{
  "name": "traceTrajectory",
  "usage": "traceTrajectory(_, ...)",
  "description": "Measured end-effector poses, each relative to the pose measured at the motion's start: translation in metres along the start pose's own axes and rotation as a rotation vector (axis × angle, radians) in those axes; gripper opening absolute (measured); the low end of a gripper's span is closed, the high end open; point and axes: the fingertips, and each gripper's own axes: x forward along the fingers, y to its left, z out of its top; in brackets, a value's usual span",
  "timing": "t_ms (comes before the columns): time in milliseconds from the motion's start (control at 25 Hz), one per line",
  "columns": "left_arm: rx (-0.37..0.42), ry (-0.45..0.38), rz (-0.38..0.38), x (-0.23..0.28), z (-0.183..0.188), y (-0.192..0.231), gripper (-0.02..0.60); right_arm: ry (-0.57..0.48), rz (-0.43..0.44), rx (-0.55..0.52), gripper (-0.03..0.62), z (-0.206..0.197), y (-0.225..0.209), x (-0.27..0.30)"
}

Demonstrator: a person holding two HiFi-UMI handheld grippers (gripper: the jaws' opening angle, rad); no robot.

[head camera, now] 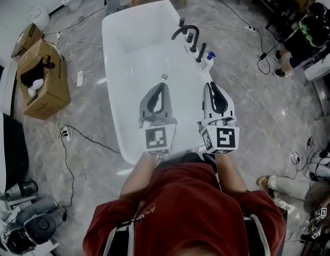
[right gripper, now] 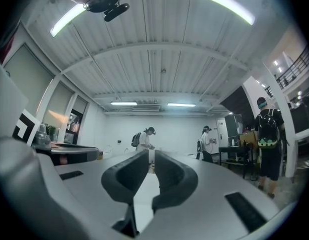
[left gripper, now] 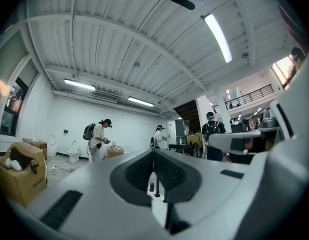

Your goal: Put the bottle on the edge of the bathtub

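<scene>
Bright, even light from ceiling tube lamps (right gripper: 222, 3); fisheye bending at edges; dark corners; faint glare on floor (head camera: 282, 112)

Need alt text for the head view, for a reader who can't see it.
A person in a red shirt holds the left tool and right tool, both empty, above a white bathtub. A blue-topped bottle stands on its right rim beside the black faucet.

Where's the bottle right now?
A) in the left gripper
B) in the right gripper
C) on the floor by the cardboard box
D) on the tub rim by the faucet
D: the bottle stands on the rim of the bathtub, right beside the faucet.
</scene>
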Motion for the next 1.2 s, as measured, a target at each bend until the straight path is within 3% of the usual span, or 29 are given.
traceTrajectory(120, -0.005, -0.006, 0.001, 0.0, 0.002, 0.001, 0.015, 0.001, 0.0, -0.003, 0.012, 0.001, 0.002, 0.002)
traceTrajectory(720, -0.032, 0.002, -0.004, -0.002, 0.004, -0.005, 0.017, 0.037, 0.0, 0.0, 0.012, -0.006, 0.002, 0.0)
traceTrajectory(1200, 0.008, 0.013, -0.023, 0.006, -0.01, -0.005, 0.015, 0.013, 0.004, 0.0, 0.012, -0.012, -0.002, 0.005)
